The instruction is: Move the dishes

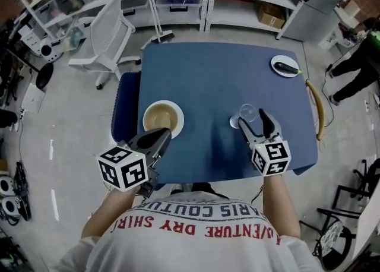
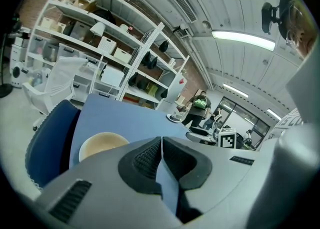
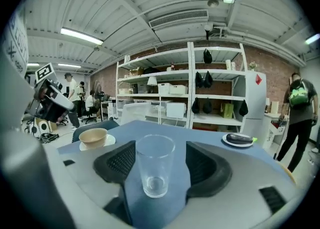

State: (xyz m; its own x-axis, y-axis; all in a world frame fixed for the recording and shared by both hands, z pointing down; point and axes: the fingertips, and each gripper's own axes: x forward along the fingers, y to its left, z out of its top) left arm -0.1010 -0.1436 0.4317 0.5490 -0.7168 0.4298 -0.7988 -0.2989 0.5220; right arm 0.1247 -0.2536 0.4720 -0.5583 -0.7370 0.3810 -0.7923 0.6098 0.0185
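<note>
Our right claw [image 1: 254, 120], jaws spread and touching nothing, brackets the empty glass [image 3: 155, 165] standing on the bench [image 1: 208, 69], right of centre in the head view. We judge it light, slick, breakable: grip mid-wall, gently. Lower left, our left claw [image 1: 155, 139] is pressed together near the bowl [image 1: 162, 116].

The head view looks steeply down on the blue worktop [image 1: 225, 87]. The left gripper view and right gripper view sit low, close behind their jaws, facing across it toward shelves [image 3: 190, 88]. All 3 share the bowl [image 1: 162, 116].
</note>
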